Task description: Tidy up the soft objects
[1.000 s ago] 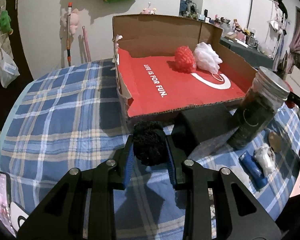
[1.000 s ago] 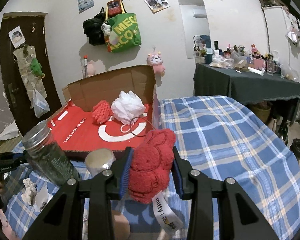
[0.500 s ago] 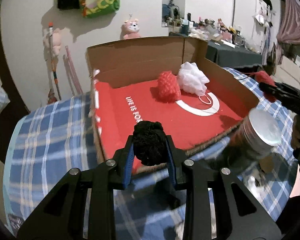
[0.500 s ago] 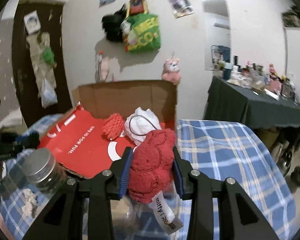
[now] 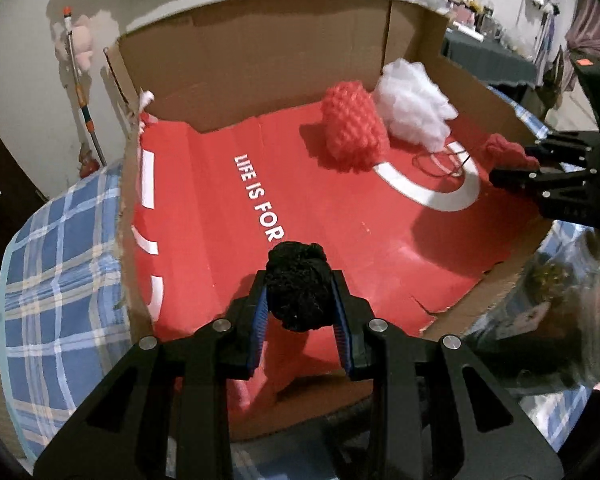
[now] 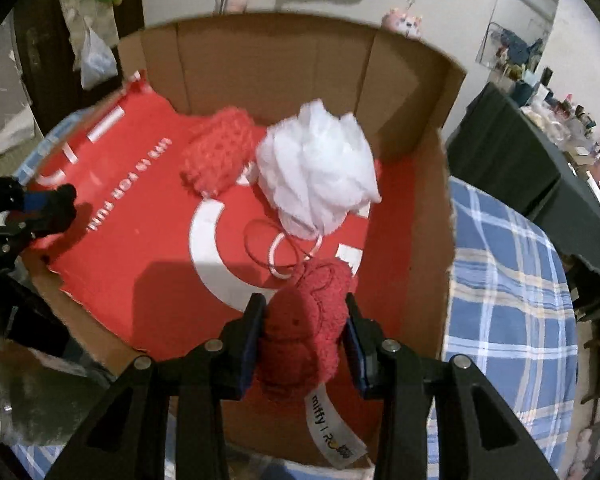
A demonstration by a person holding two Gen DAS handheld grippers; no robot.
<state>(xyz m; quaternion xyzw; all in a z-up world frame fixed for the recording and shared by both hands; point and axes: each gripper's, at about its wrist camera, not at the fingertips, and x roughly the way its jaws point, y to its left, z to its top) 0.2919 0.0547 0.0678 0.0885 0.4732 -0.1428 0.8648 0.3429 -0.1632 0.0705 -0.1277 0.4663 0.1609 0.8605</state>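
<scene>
Placement step: left gripper clamped on black pompom over box near edge; right gripper clamped on red plush by right wall. Next, lower both, part jaws.

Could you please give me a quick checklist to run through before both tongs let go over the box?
1. Left tongs shut on black pom: ok.
2. Right tongs shut on red plush: ok.
3. Both loads inside the box walls: ok.
4. Red floor under the pom free of other items: ok.
5. Plush clear of the white puff: ok, though cord loops lie just ahead.
6. Height of each load above the floor: cannot tell.
</scene>
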